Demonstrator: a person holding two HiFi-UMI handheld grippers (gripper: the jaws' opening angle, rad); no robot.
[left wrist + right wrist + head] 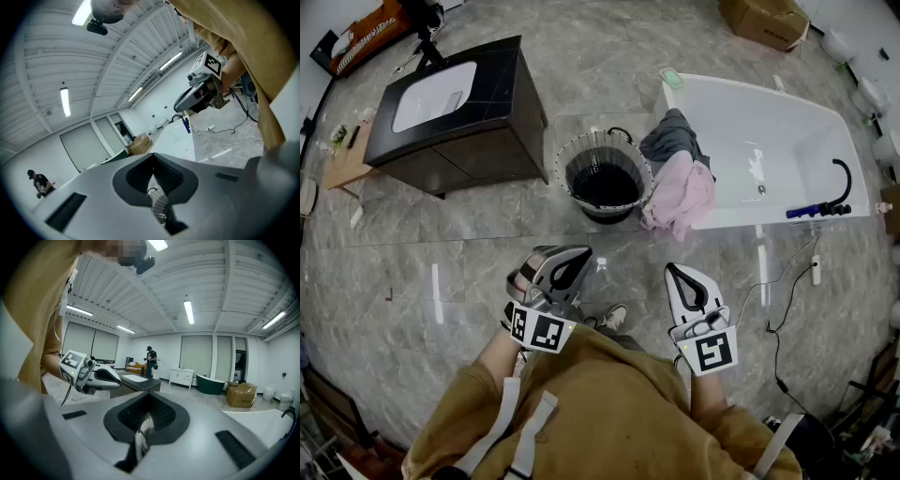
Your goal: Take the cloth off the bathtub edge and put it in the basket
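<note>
The pink cloth [682, 195] hangs over the near rim of the bathtub [787, 122] at its left end. It spills down the outer wall, and a grey cloth [670, 139] is bunched just behind it on the same corner. Draped this way, it offers a loose fold on the outside that should be easy to pinch.

The wire basket [563, 165] stands on the floor just left of the bathtub, almost touching the hanging cloth, so the carry looks short.

Both tools are held low, close to the person's body and well short of the bathtub. The left claw [567, 258] has its tips together with nothing between them, and the right claw [675, 273] is likewise fully closed and empty. The task looks not yet begun, and a claw will need to spread before reaching for the cloth.
</note>
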